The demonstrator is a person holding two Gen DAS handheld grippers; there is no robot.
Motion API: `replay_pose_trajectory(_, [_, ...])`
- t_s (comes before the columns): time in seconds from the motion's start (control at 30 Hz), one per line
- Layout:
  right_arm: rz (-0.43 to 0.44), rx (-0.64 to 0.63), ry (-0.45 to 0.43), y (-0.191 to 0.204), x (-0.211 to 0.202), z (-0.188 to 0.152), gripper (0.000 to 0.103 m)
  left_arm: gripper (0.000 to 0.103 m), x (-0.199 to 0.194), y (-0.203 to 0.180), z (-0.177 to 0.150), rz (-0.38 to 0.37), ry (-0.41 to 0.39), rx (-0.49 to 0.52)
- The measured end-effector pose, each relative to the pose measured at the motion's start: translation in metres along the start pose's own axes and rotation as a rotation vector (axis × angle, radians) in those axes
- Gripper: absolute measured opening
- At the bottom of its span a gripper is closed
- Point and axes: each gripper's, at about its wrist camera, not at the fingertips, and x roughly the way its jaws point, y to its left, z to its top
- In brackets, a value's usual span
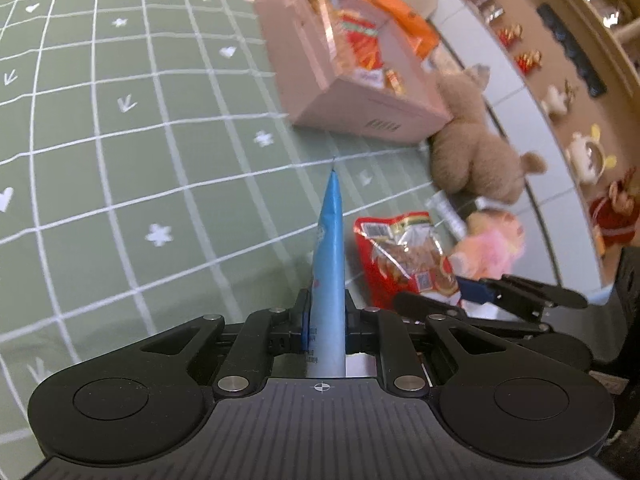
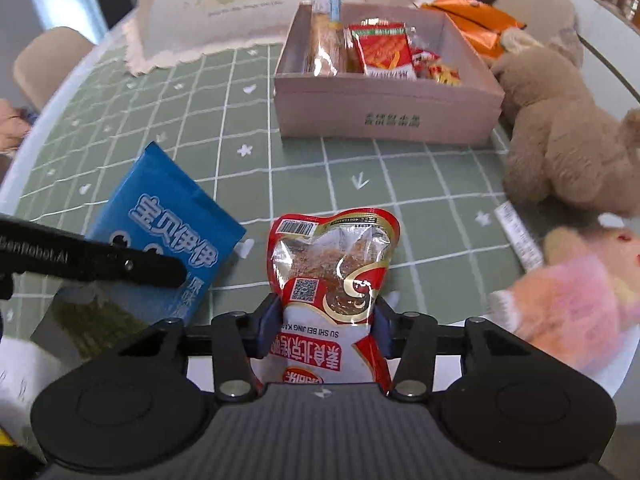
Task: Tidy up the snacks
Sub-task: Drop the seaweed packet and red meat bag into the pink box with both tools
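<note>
1. The left gripper (image 1: 325,320) is clamped on a flat blue packet (image 1: 330,256), which its own camera sees edge-on. From the right camera the same packet shows its broad printed face, at the near left of the table, and appears lifted off the cloth.
2. The right gripper (image 2: 324,328) is closed on a red and white snack pouch (image 2: 336,276), its 2 fingers pressed against the pouch's lower sides. The pouch sits near the middle of the table, with its top end pointing toward the far side.
3. The step in hand looks like carrying: both snacks are gripped and neither is in the box yet.
4. The pink box (image 2: 384,108) stands at the far middle, open at the top. It already holds a long bread pack, a red packet and small wrapped sweets.
5. The next move likely calls for lifting each snack over the near wall of the box and letting go into the space left inside. The right part of the box looks the least filled.
6. Orange packets (image 2: 476,20) lie behind the box at the far right, outside it.
7. A brown plush toy (image 2: 560,132) leans against the right side of the box, and a pink plush toy (image 2: 572,296) lies at the near right. Both crowd the right gripper's path, so a swing wide to the right may knock them.
</note>
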Motion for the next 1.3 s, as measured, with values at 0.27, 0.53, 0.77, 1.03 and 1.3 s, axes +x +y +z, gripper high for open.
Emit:
replay_pose_trajectory(0.27, [0.076,-0.069,-0.104,-0.068,-0.043,0.006,0.047,0.017,-0.022,-0.074,0.03,-0.072,-0.207,-0.039])
replay_pose_trajectory(0.53, [0.102,-0.081,-0.172,-0.107,-0.062,-0.002,0.047,0.02,-0.015,-0.123,0.145,-0.114,-0.518,-0.084])
replay_pose_trajectory(0.77, [0.107,-0.04,-0.188,-0.128,-0.06,0.003,0.047,0.022,-0.001,-0.101,0.147,0.122,-0.478,-0.082])
replay_pose_trajectory(1.03, [0.126,-0.075,-0.317,-0.125,-0.07,0.082,0.047,0.022,-0.023,-0.081,0.067,0.173,-0.445,-0.079])
replay_pose_trajectory(1.3, [0.241,-0.006,-0.333,-0.114,0.001,0.189,0.064,0.022,-0.021,-0.079,0.008,0.238,-0.374,-0.06])
